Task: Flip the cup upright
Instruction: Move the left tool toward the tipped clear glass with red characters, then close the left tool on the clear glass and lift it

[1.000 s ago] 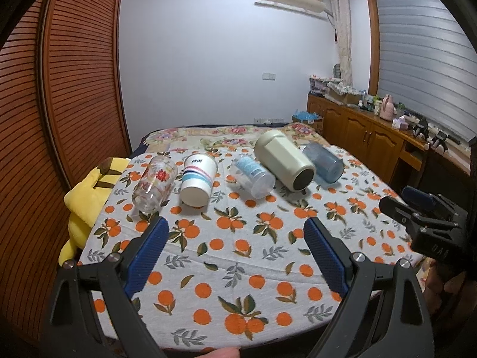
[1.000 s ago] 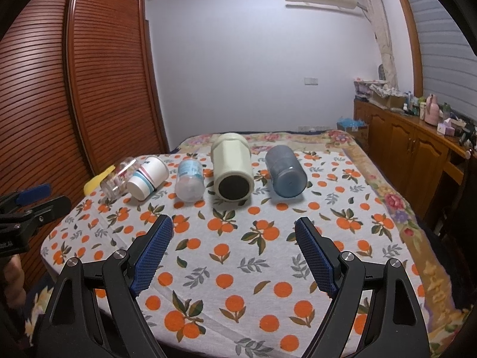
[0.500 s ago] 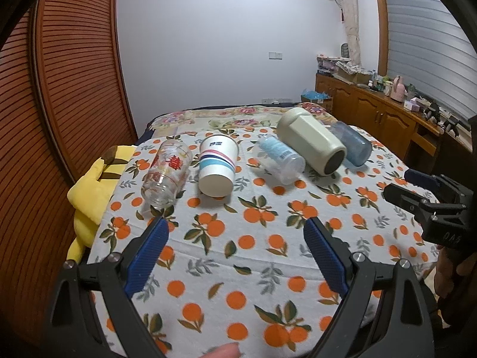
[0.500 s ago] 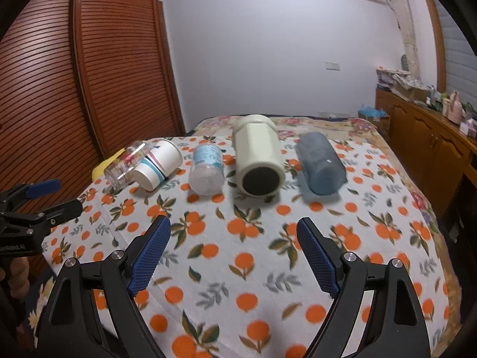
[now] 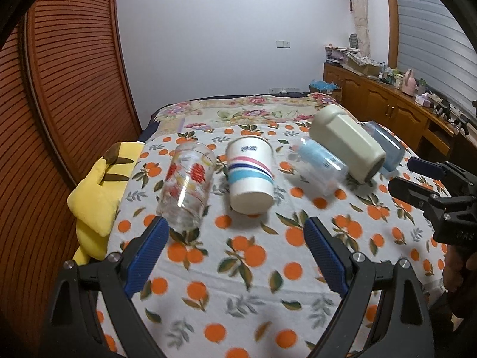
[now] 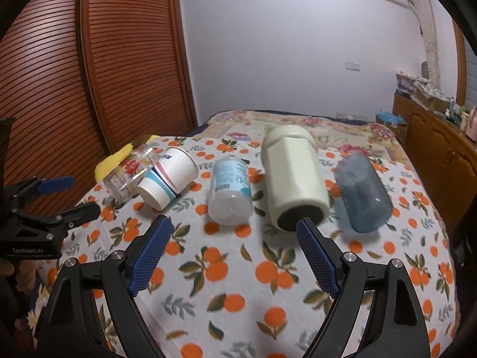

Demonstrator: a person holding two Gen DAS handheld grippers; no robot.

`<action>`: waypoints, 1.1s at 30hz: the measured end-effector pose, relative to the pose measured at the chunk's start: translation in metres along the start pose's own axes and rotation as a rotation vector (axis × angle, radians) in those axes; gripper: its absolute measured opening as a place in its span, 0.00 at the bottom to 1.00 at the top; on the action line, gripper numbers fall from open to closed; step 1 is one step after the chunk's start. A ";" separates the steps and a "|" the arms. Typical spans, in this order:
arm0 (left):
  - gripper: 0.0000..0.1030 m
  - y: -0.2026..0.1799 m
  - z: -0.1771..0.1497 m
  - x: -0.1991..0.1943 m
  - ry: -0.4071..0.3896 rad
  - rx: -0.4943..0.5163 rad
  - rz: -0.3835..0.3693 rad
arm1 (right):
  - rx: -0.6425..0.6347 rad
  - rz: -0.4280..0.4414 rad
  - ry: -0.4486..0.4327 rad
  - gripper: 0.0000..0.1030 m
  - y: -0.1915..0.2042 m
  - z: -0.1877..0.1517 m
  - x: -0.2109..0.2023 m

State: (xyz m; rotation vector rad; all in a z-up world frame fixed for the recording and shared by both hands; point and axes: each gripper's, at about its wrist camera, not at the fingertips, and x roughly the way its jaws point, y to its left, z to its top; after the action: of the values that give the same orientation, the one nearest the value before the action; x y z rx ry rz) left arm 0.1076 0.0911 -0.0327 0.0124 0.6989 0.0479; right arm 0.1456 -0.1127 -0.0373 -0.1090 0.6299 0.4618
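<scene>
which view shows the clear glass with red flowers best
The left wrist view: the glass lies on its side, close and unobstructed, just beyond the left claw. In the right wrist view the glass is far off and partly hidden behind the striped paper cup.

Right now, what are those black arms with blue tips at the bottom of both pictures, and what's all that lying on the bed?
Those are tools, not robot arms. A person holds one hand-held gripper in each hand, and each carries a camera looking along its two blue-padded fingers. One picture comes from the left hand-held gripper, the other from the right hand-held gripper. Both are open and hold nothing. On the orange-print cloth, five containers lie on their sides: a patterned glass, a striped paper cup, a clear bottle with a light blue label, a cream jar and a blue tumbler.
</scene>
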 end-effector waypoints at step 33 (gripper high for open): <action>0.66 0.066 0.060 0.150 0.393 0.035 -0.067 | -0.021 0.061 0.062 0.86 0.019 0.030 0.057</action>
State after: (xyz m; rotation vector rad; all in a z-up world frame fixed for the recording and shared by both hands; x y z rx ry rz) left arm 0.2585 0.1641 -0.0810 0.0130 1.0923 -0.0275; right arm 0.1938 -0.0667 -0.0460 -0.1249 0.6911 0.5255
